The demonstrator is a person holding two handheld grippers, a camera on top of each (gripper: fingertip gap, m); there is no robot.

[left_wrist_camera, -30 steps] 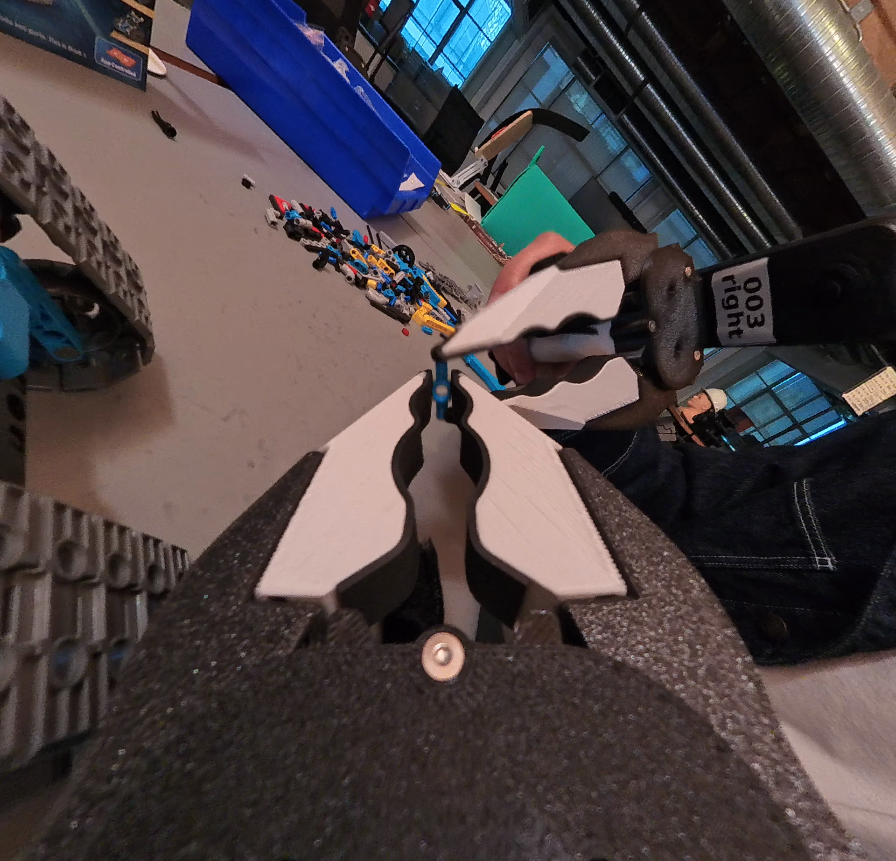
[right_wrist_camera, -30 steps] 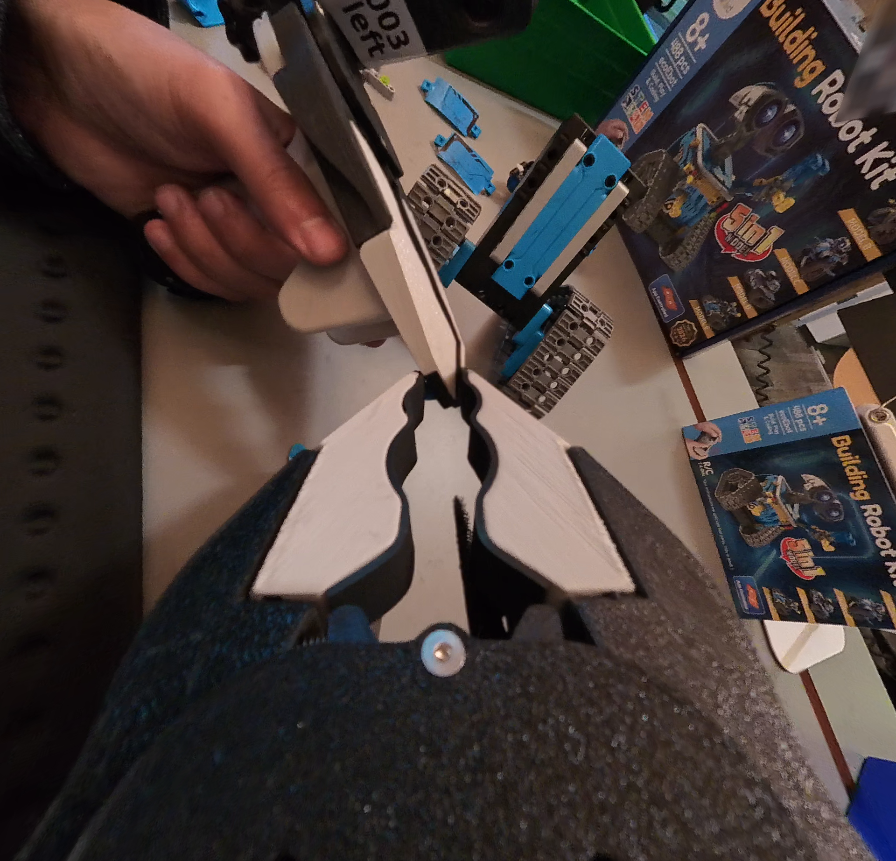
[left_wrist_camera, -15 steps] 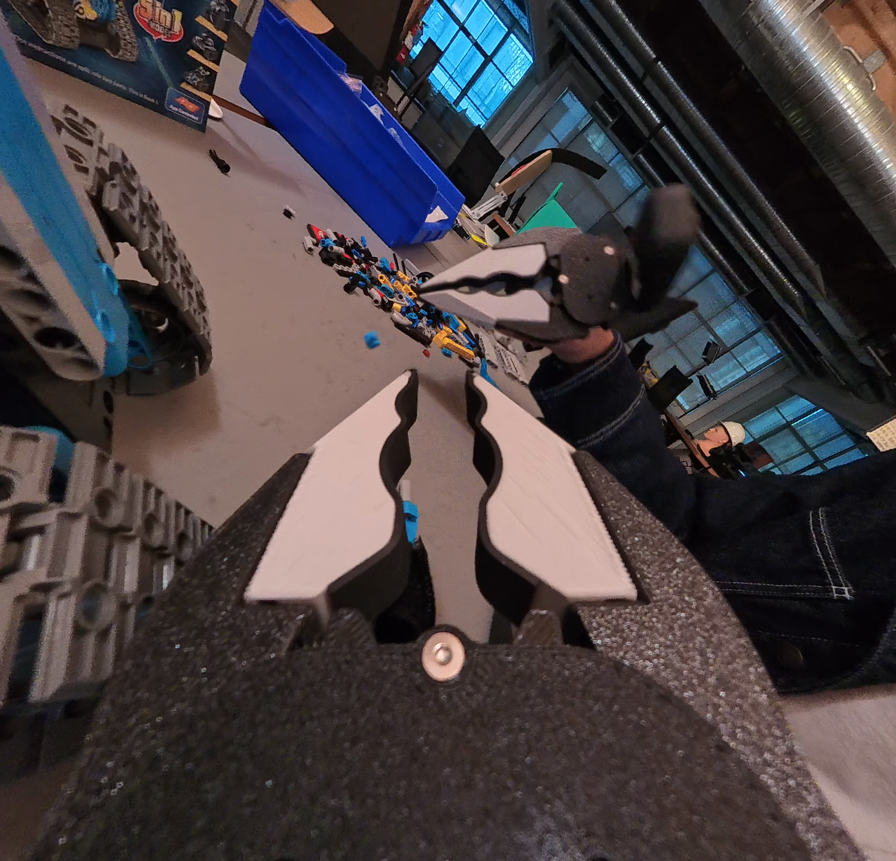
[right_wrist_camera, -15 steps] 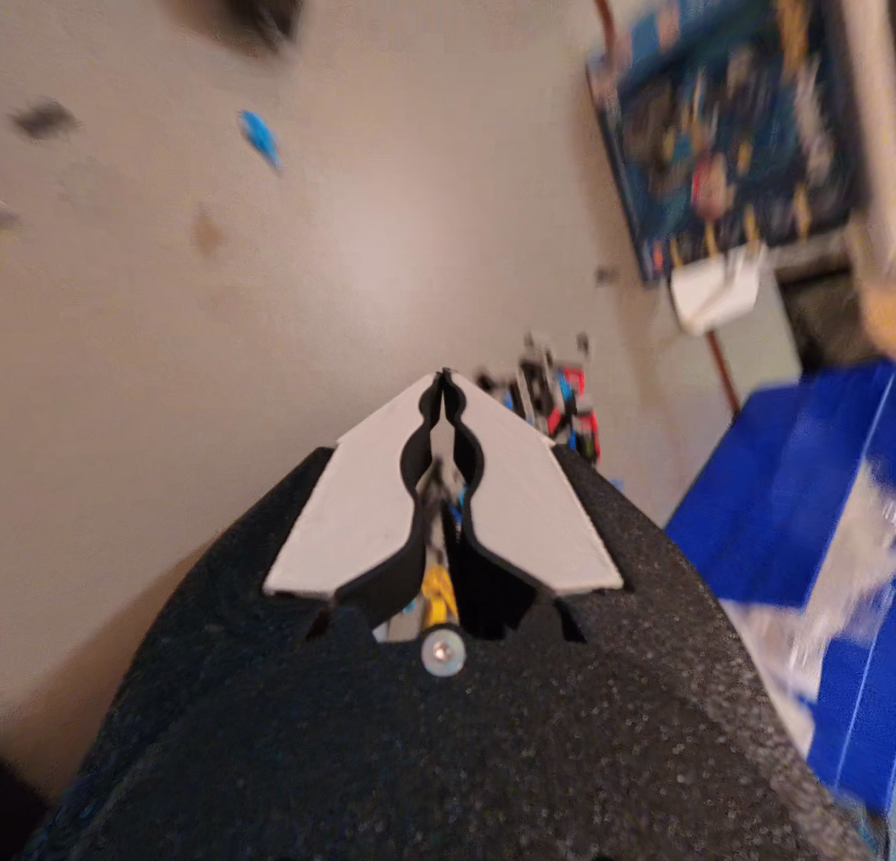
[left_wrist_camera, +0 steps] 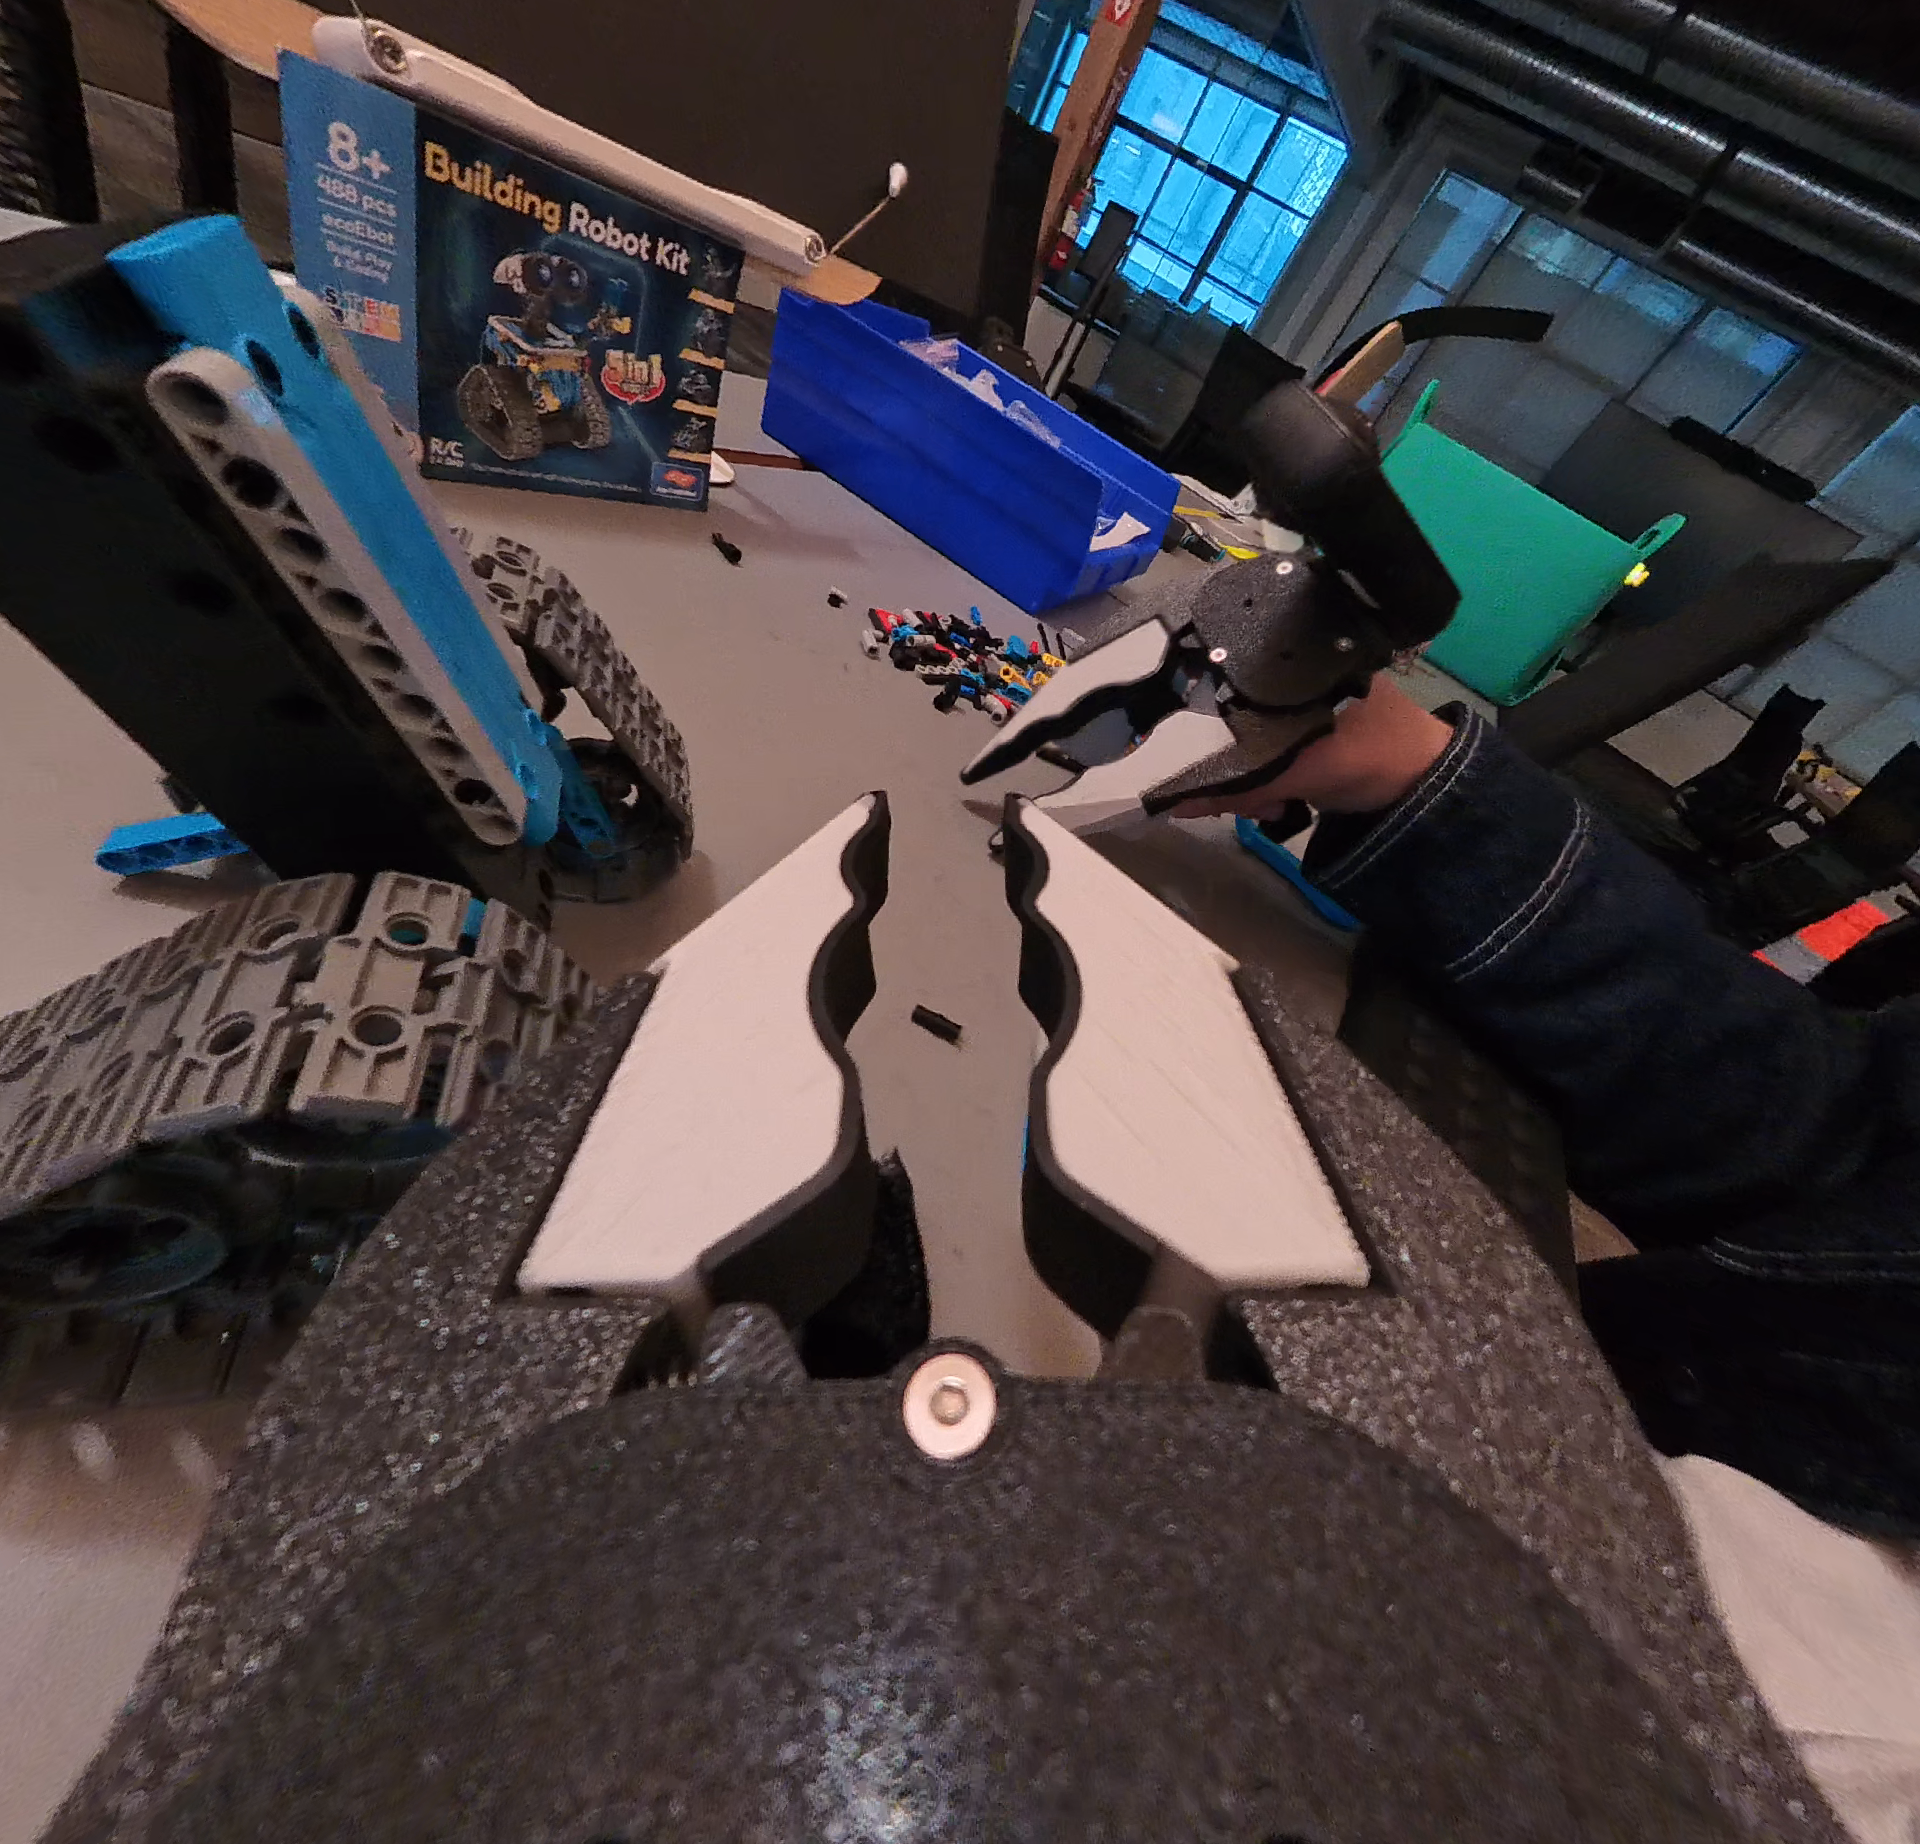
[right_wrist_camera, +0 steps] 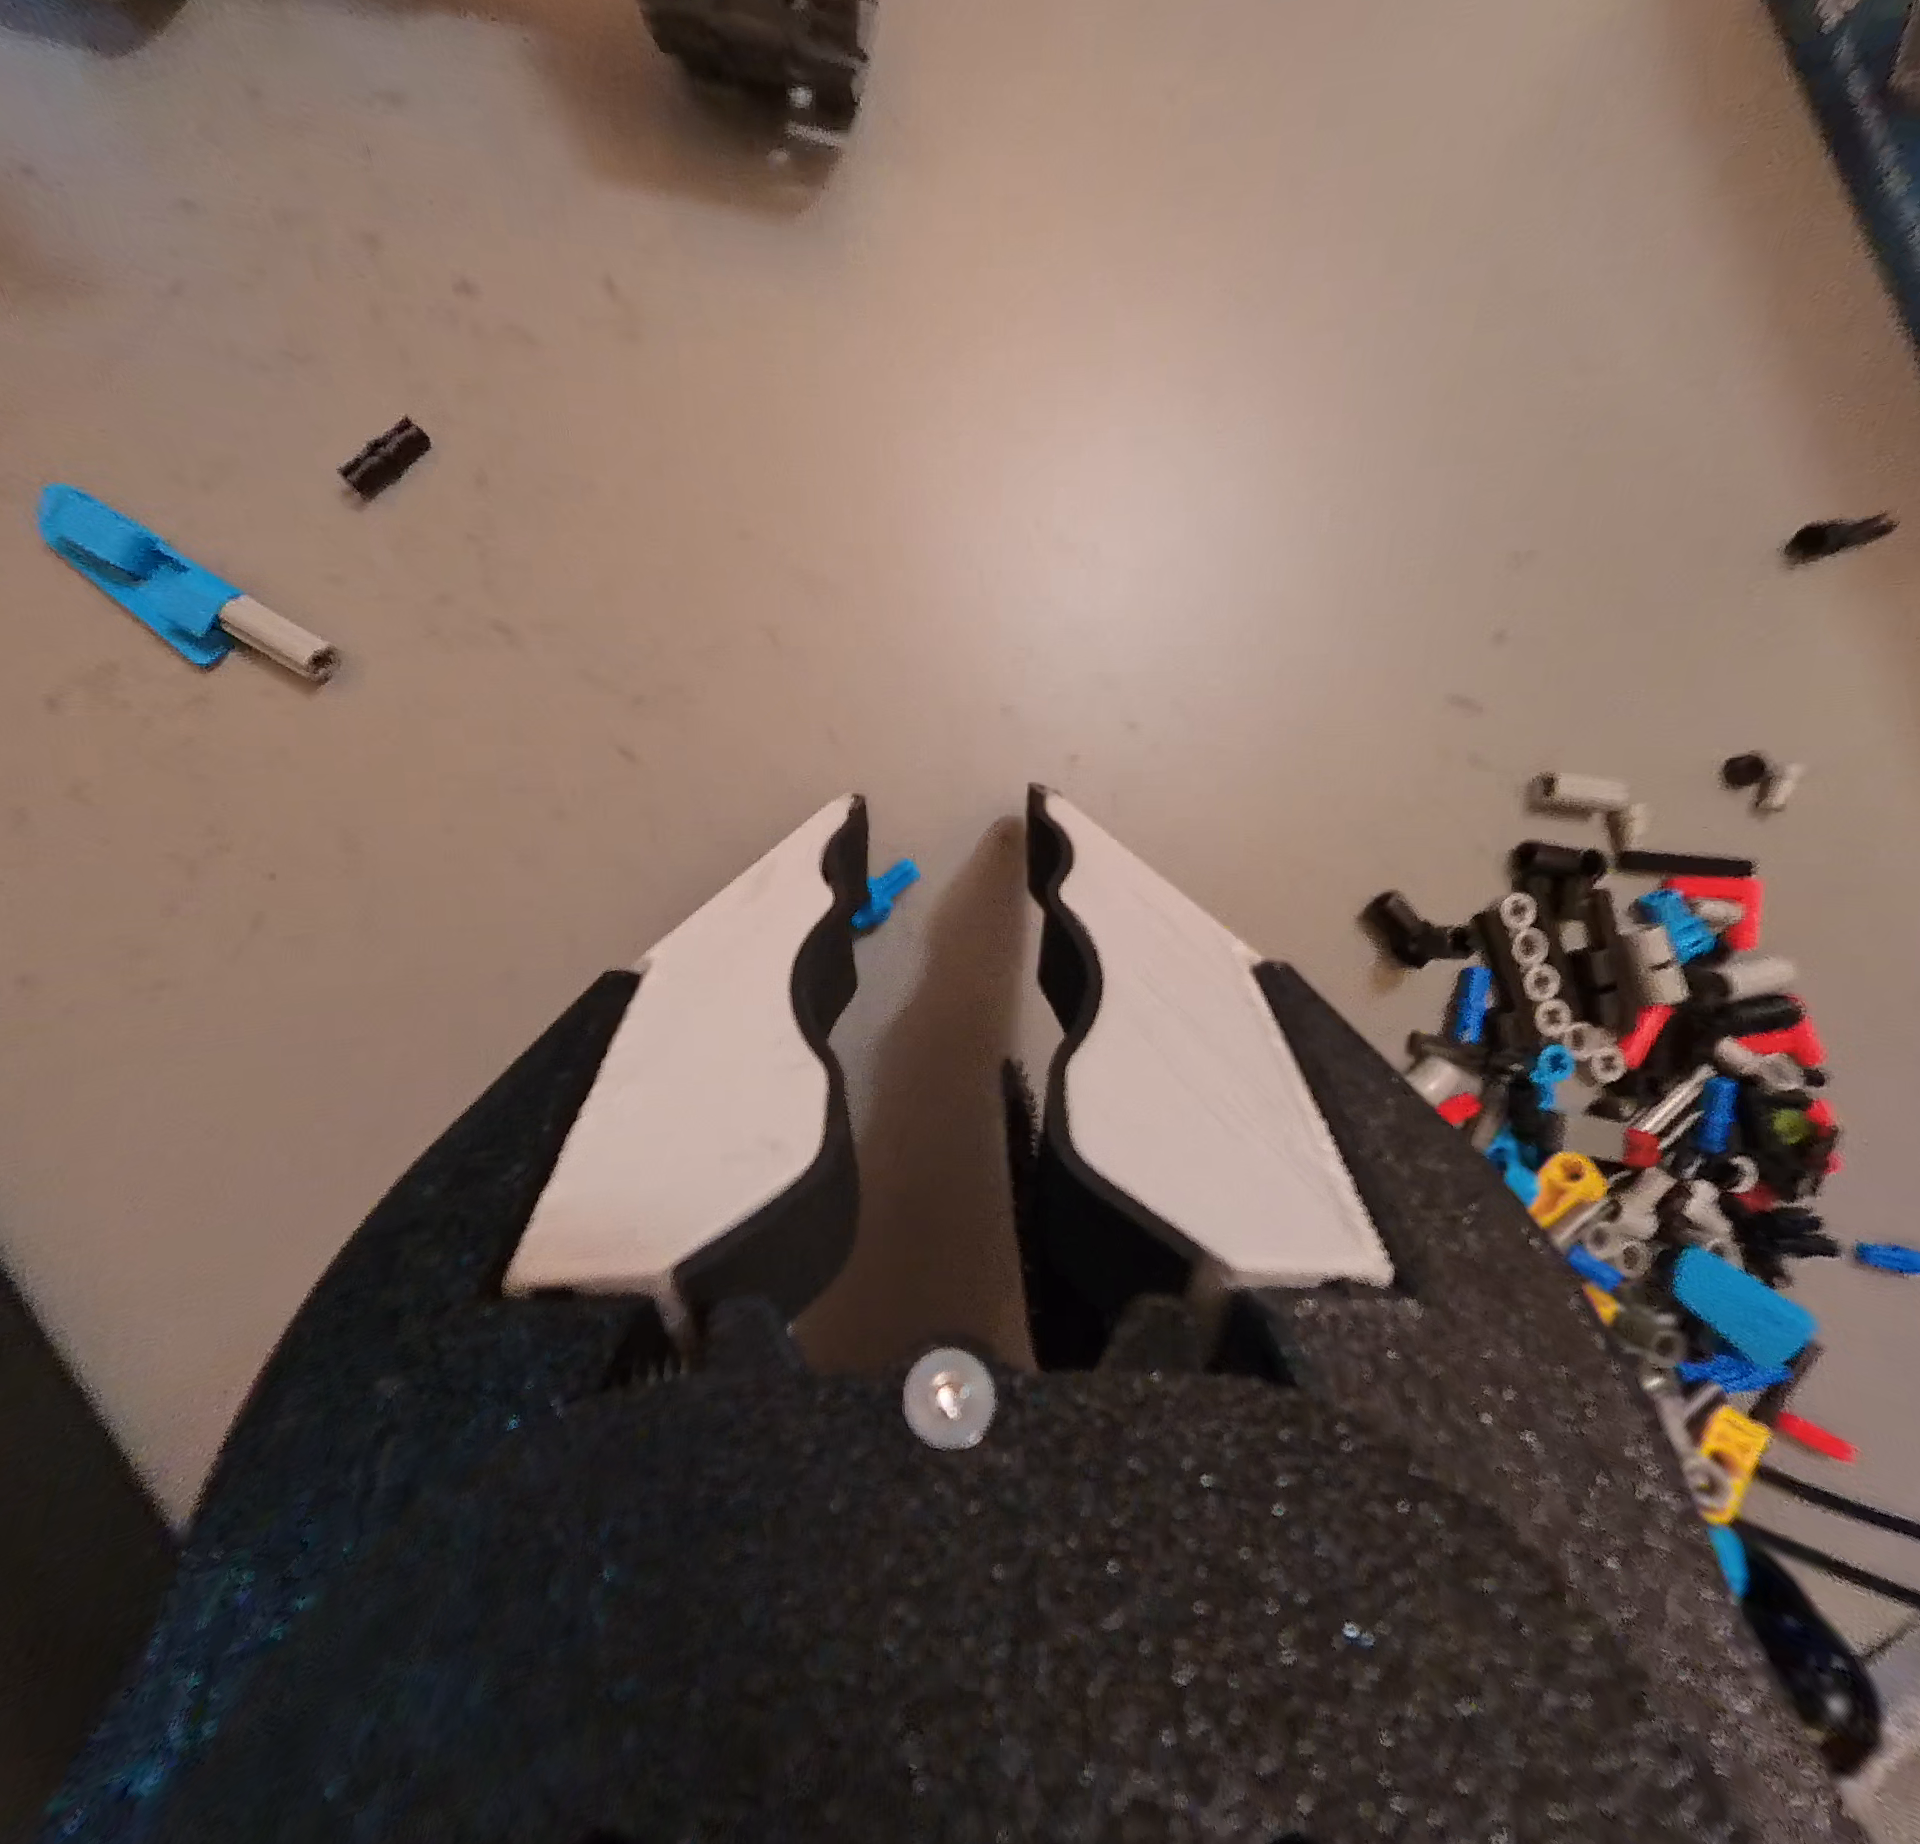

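My left gripper [left_wrist_camera: 945,807] is open and empty above the grey table [left_wrist_camera: 790,672], with a small black pin [left_wrist_camera: 935,1023] lying between its fingers. My right gripper [right_wrist_camera: 945,797] is open, pointing down at the table; a small blue pin [right_wrist_camera: 885,892] lies by its left finger [right_wrist_camera: 727,1046]. The right gripper also shows in the left wrist view [left_wrist_camera: 987,786], open and low over the table. A tracked robot model [left_wrist_camera: 312,672] with blue and grey beams stands at the left gripper's left.
A pile of small mixed parts [right_wrist_camera: 1642,1088] lies right of the right gripper, also seen in the left wrist view [left_wrist_camera: 956,651]. A blue part with a grey tube [right_wrist_camera: 166,589] and a black pin [right_wrist_camera: 384,456] lie left. A kit box [left_wrist_camera: 520,319] and a blue bin [left_wrist_camera: 956,464] stand behind. Spacing between my two grippers at the tips: around 20 centimetres.
The grippers were shut together on a small blue pin; both have opened and parted. The right one swung toward the parts pile, and the blue pin now lies on the table.
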